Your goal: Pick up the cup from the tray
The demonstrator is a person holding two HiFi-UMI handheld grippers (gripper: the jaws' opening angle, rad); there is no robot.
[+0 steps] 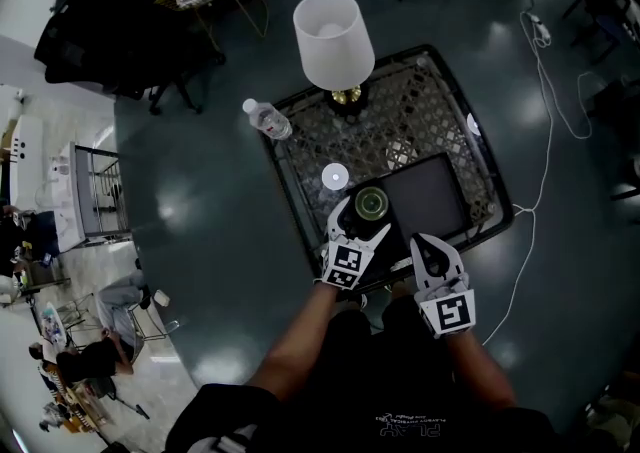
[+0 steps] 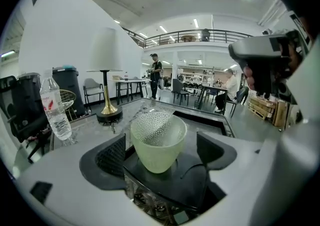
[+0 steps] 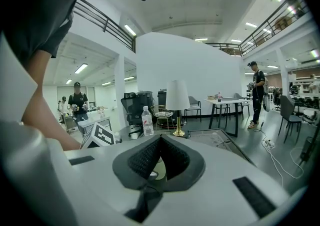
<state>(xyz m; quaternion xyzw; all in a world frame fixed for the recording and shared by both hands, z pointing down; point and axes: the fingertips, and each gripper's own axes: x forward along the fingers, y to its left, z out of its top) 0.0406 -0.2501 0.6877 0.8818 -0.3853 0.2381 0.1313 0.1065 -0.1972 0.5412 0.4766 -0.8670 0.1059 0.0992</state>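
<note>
The pale green dimpled glass cup (image 2: 156, 135) is standing upright on the flat black tray (image 2: 197, 177), between the left gripper's (image 2: 161, 151) wide-spread fingers (image 2: 111, 156), which are not pressing on it. The right gripper's (image 3: 159, 142) fingers are resting together. This is fitting either a closing-in to grasp or a fresh release. Either way, any move is calling for care not to tip the cup.

A person in a dark short-sleeved shirt (image 1: 400, 413) with small pale print on the chest. Each hand carries a pale grey tool, the left gripper (image 1: 362, 221) and the right gripper (image 1: 430, 249), each with black mesh-textured pads (image 2: 111, 156) and a white marker cube (image 1: 346, 263) printed with black squares.
</note>
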